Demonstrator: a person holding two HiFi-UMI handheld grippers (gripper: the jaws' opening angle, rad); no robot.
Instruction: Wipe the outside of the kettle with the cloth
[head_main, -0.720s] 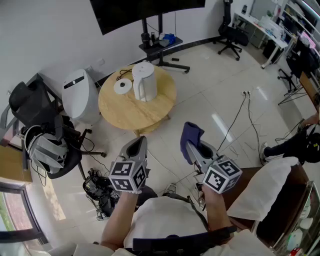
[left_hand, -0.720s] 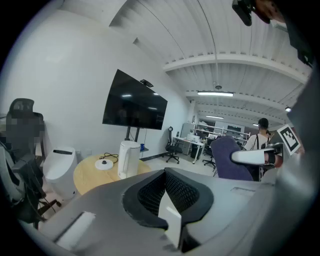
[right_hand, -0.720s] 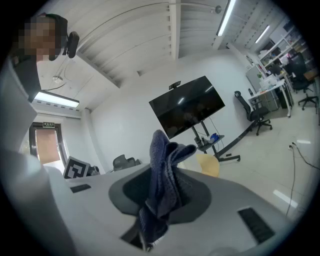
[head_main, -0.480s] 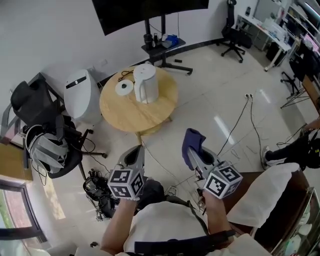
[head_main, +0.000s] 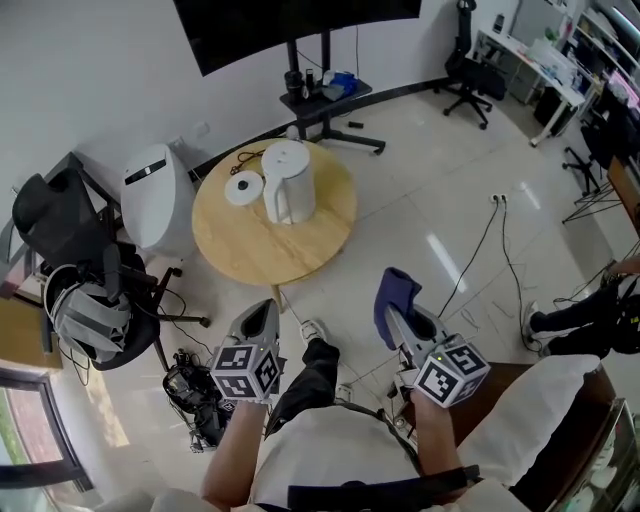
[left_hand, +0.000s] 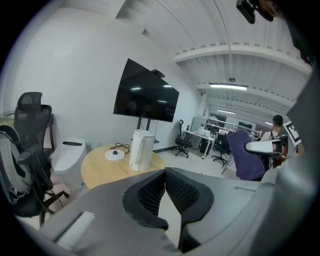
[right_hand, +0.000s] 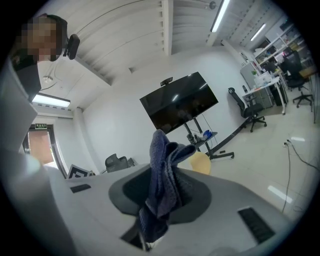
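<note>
A white kettle (head_main: 286, 182) (left_hand: 141, 150) stands upright on the round wooden table (head_main: 250, 235), next to its white round base (head_main: 243, 188) with a black cord. My right gripper (head_main: 393, 312) (right_hand: 161, 200) is shut on a dark blue cloth (head_main: 395, 296) (right_hand: 165, 185) that stands up in a bunch from the jaws. It hovers over the floor, well short of the table. My left gripper (head_main: 264, 315) (left_hand: 164, 187) is shut with nothing in it, also short of the table's near edge.
A white toilet-like unit (head_main: 156, 193) stands left of the table, and a black office chair (head_main: 70, 270) with a backpack further left. A screen stand (head_main: 322, 100) is behind the table. Cables (head_main: 480, 250) cross the tiled floor at right. A shoe (head_main: 311, 329) steps between the grippers.
The view has shifted closer to the table. A leg and shoe have swung forward between the grippers. Both grippers keep their states, and the cloth stays in the right one.
</note>
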